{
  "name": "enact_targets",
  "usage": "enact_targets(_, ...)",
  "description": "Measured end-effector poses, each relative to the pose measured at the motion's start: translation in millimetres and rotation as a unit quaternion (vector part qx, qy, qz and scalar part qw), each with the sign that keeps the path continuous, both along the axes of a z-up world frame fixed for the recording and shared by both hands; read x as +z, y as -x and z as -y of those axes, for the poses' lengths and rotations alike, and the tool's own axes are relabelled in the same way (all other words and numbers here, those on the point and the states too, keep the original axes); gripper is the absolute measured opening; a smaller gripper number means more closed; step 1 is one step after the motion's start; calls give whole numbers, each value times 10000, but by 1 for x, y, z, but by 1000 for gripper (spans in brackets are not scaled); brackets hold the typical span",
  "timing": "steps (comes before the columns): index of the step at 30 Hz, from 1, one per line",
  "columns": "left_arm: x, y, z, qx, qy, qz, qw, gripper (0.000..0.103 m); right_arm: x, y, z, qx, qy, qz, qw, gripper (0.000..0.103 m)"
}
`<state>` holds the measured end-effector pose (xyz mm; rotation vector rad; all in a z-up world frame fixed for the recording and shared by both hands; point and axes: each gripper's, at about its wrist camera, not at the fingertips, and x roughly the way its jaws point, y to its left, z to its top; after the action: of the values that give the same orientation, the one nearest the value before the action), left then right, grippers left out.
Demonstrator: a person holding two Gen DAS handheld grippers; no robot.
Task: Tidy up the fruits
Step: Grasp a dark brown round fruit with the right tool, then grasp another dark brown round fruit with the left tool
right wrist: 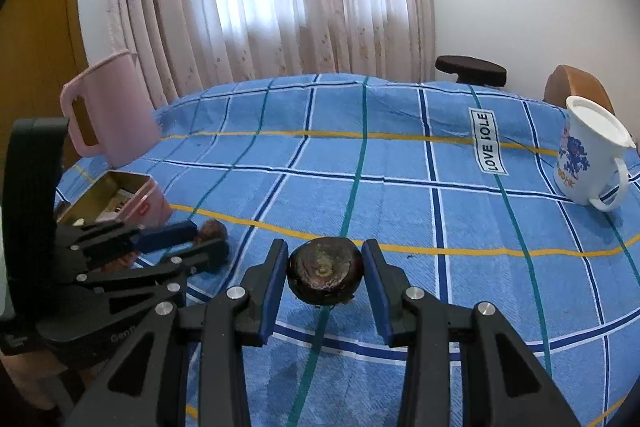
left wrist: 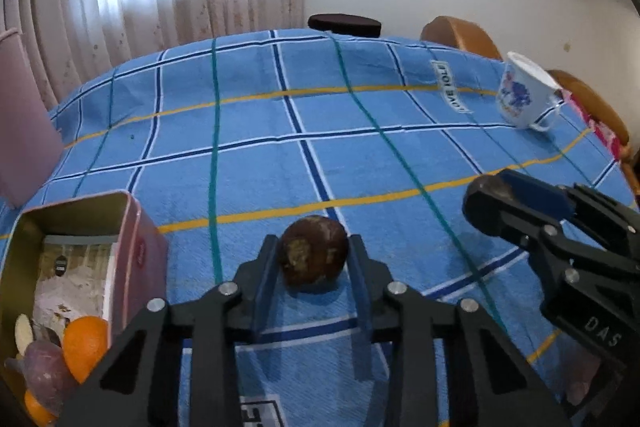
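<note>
A round brown fruit (left wrist: 314, 261) rests on the blue checked tablecloth (left wrist: 256, 163), and my left gripper (left wrist: 313, 242) is shut on it, one pad against each side. From the right wrist view that left gripper (right wrist: 210, 239) is at the left with the same fruit (right wrist: 212, 227) showing at its tips. My right gripper (right wrist: 325, 247) is shut on a second, darker round fruit (right wrist: 326, 275) low over the cloth; whether it touches the cloth I cannot tell. In the left wrist view this right gripper (left wrist: 490, 187) comes in from the right. An open pink tin (left wrist: 136, 227) at the left holds an orange (left wrist: 86, 345).
The tin (right wrist: 154, 203) also holds papers and a purple fruit (left wrist: 44, 363). A pink jug (right wrist: 112, 107) stands behind it at the table's left edge. A white mug (right wrist: 588, 155) with a blue print stands at the far right. Brown chair backs (left wrist: 460, 31) and a dark stool (left wrist: 344, 25) ring the far edge.
</note>
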<state>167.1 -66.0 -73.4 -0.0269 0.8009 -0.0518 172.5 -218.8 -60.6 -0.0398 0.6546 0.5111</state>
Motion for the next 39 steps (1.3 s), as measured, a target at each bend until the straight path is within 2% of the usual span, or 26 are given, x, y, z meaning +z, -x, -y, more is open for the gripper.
enact_targets(2,2,3,-2,-14,47,69,10000,27,2,2,0,17,-40,43,10000,40)
enact_targets(4,4,6,-4,-63,153,117,9998,27,3,3,1,15,-67,84,9999,40)
enact_targets(5,5,9,-4,-123,200,171,9996,23,3,4,1,15,-76,97,9999,40)
enact_targets(11,7,13,-9,-95,346,214,9991,23,5,5,1,25,-65,171,9998,40)
enact_targets(13,6,11,-7,-92,320,176,9993,25,5,5,0,29,-61,183,9998,40)
enact_targets(14,6,11,-7,-60,293,169,9994,30,5,5,1,28,-66,185,9998,40)
enact_targets(15,5,10,-6,-56,268,137,9995,39,5,5,1,24,-76,187,9998,40)
enact_targets(16,4,10,-5,-76,244,127,9996,42,5,5,1,23,-81,189,9998,40)
enact_targets(20,3,10,-1,-187,198,121,9996,28,6,6,3,19,-127,227,9997,40)
enact_targets(25,4,12,-2,-259,285,138,9992,27,8,8,6,0,-193,280,9994,40)
enact_targets(28,7,18,-3,-306,387,261,9984,22,9,10,7,-1,-247,322,9992,40)
enact_targets(36,11,28,-5,-352,516,418,9972,21,11,13,10,2,-333,410,9986,40)
enact_targets(39,15,33,-6,-334,543,591,9962,21,11,14,10,-1,-341,455,9984,40)
